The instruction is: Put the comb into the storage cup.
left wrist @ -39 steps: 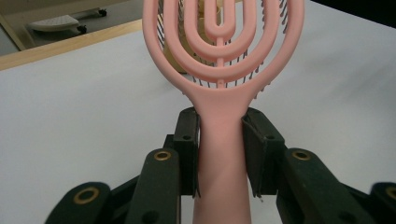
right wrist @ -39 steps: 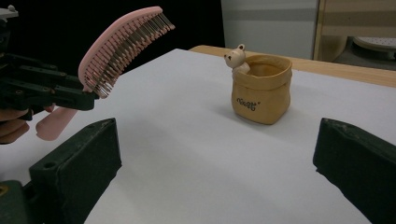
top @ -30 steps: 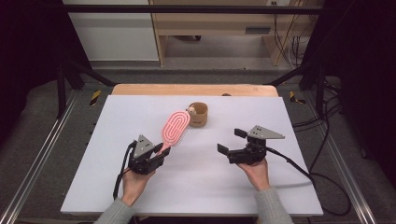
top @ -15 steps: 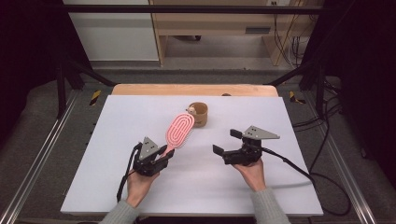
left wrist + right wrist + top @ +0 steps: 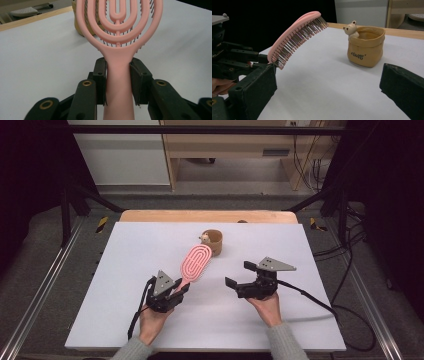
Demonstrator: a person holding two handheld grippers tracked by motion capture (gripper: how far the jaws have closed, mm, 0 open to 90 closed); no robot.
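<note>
The left gripper (image 5: 176,291) is clamping the handle of the pink plastic hairbrush with the looped, slotted head (image 5: 195,261), its jaws pressing on either side, and holding the brush lifted off the white table (image 5: 125,270), head angled up toward the small tan pouch-shaped pot with a bear figure on its rim (image 5: 213,242). The right gripper (image 5: 241,274) is hovering nearby, jaws spread wide and empty (perhaps readying a handover). Next, I judge, the brush is needing either steadying or carrying on to the pot.
</note>
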